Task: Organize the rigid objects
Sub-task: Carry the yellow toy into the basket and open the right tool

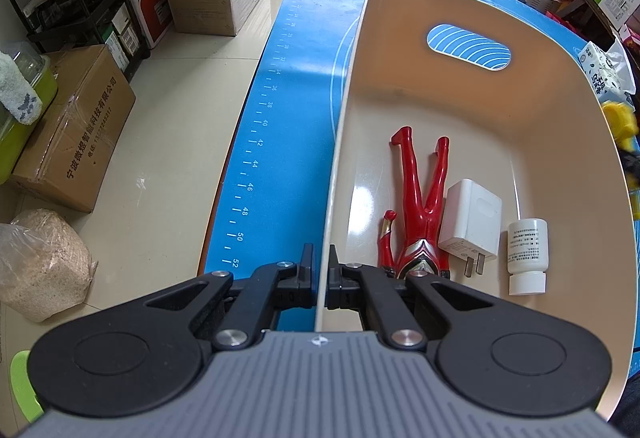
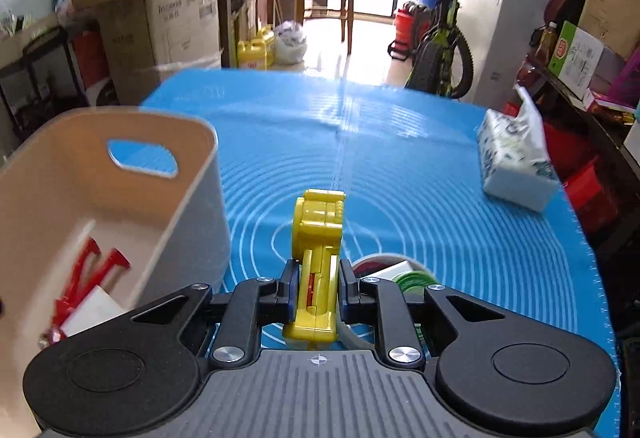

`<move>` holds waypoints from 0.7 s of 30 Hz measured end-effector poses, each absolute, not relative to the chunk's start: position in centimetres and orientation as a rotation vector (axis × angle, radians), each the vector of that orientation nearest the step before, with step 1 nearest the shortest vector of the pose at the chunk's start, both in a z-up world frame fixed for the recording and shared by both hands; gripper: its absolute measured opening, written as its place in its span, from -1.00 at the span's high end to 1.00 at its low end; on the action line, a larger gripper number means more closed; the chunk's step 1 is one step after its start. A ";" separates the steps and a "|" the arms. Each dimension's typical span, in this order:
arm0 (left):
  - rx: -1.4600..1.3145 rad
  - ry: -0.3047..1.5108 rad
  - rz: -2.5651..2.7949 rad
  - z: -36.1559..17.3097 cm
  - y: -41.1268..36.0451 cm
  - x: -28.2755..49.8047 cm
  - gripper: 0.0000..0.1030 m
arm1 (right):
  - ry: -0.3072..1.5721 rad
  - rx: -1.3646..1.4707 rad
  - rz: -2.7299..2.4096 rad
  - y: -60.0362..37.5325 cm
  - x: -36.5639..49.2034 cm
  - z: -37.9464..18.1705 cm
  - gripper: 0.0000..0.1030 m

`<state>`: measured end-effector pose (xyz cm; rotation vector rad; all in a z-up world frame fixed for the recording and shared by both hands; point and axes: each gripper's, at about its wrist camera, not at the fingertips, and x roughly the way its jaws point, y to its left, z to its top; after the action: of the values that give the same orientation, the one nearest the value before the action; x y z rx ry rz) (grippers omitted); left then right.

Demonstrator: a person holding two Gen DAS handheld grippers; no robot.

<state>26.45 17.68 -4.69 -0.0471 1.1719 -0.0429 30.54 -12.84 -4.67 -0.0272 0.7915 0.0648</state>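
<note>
On the left edge of the blue silicone mat (image 1: 288,86) with white ruler marks, the left gripper (image 1: 319,270) is clamped tight on the thin side wall of the beige plastic bin with a cut-out handle (image 1: 560,126) — one black finger outside the wall, one inside. Inside that bin, from left to right, lie a red and silver toy figure (image 1: 416,206) with its legs pointing away, a white plug-in charger block (image 1: 472,226) just beside it, and a small white pill bottle (image 1: 526,256) lying on its side. Right of the bin, above the mat's concentric white rings, the right gripper (image 2: 318,288) has its pads pressed on a yellow plastic toy robot (image 2: 318,234), which juts forward from between the fingers. Below it sits a round container with green contents (image 2: 404,276), partly hidden. Far right — near the mat's edge — rests a soft tissue pack with a blue-green print (image 2: 516,162).
</note>
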 end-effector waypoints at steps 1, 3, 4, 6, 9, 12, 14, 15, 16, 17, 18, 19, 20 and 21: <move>-0.046 1.172 -0.042 -4.7 17.7 26.4 0.91 | 0.778 -0.029 0.063 -12.8 30.2 -4.0 0.45; -0.047 1.172 -0.042 -4.7 17.8 26.4 0.91 | 0.751 -0.027 0.063 -12.7 29.6 -2.6 0.45; -0.047 1.172 -0.042 -4.7 17.8 26.5 0.91 | 0.740 -0.021 0.071 -12.5 29.3 -1.9 0.45; -0.046 1.172 -0.042 -4.7 17.8 26.5 0.91 | 0.716 -0.010 0.092 -11.9 28.7 -0.5 0.45; -0.041 1.171 -0.041 -4.7 17.8 26.4 0.91 | 0.670 -0.013 0.144 -10.3 27.8 1.2 0.45; -0.042 1.170 -0.043 -4.8 18.0 26.4 0.91 | 0.660 -0.024 0.209 -8.2 27.7 2.0 0.45; -0.041 1.170 -0.043 -4.7 18.0 26.4 0.91 | 0.659 -0.032 0.247 -6.5 27.7 2.1 0.45; -0.039 1.170 -0.043 -4.7 18.0 26.4 0.91 | 0.663 -0.036 0.262 -5.8 27.8 2.0 0.45; -0.038 1.170 -0.043 -4.7 18.0 26.4 0.91 | 0.673 -0.039 0.278 -5.1 28.0 1.7 0.45; -0.036 1.170 -0.043 -4.7 17.9 26.4 0.91 | 0.683 -0.042 0.290 -4.3 28.1 1.5 0.44; -0.035 1.170 -0.043 -4.7 17.9 26.4 0.92 | 0.694 -0.050 0.303 -3.6 28.3 1.1 0.44; -0.034 1.169 -0.043 -4.7 17.9 26.4 0.92 | 0.707 -0.060 0.316 -2.9 28.4 0.7 0.45; -0.035 1.169 -0.043 -4.7 17.9 26.4 0.91 | 0.724 -0.074 0.326 -2.2 28.5 0.2 0.45; -0.036 1.169 -0.044 -4.7 17.9 26.4 0.92 | 0.747 -0.087 0.336 -1.5 28.6 -0.3 0.44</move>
<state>26.39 17.94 -4.74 -0.0356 1.1692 -0.0438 28.65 -1.53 -0.27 -0.0871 0.7474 0.3359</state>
